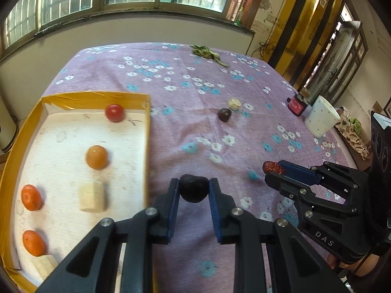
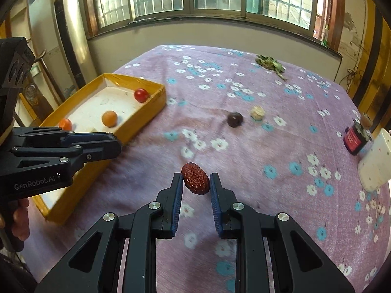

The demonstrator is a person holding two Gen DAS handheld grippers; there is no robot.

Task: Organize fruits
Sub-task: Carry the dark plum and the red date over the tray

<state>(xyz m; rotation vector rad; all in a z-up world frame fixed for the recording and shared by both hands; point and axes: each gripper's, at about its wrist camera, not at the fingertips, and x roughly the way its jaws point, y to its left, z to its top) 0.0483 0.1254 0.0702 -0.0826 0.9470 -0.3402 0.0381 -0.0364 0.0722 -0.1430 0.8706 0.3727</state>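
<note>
Two grippers: left gripper [image 1: 193,190] is pinching a dark fruit [image 1: 193,188]; right gripper [image 2: 195,183] is pinching a red date [image 2: 195,178].
Nearby: a yellow box [image 1: 146,146] is sitting just left, a white cup [image 1: 321,116] far right.
Between: nothing is blocking either.

Open cloth [image 1: 185,127] between tray and right-side clutter: wide clear lane toward 12 o'clock. Yellow tray [image 1: 146,146] wall blocks at 9 o'clock of left gripper [image 1: 194,188]. Dark fruit [image 1: 224,114] and pale chunk [image 1: 234,103] sit touching at 1 o'clock, mid-lane. White cup [image 1: 320,119], dark jar [image 1: 297,105] crowd 2 o'clock edge. Right gripper [image 1: 272,171] close at 3 o'clock. Leaf sprig [image 1: 207,52] far at 12.
</note>
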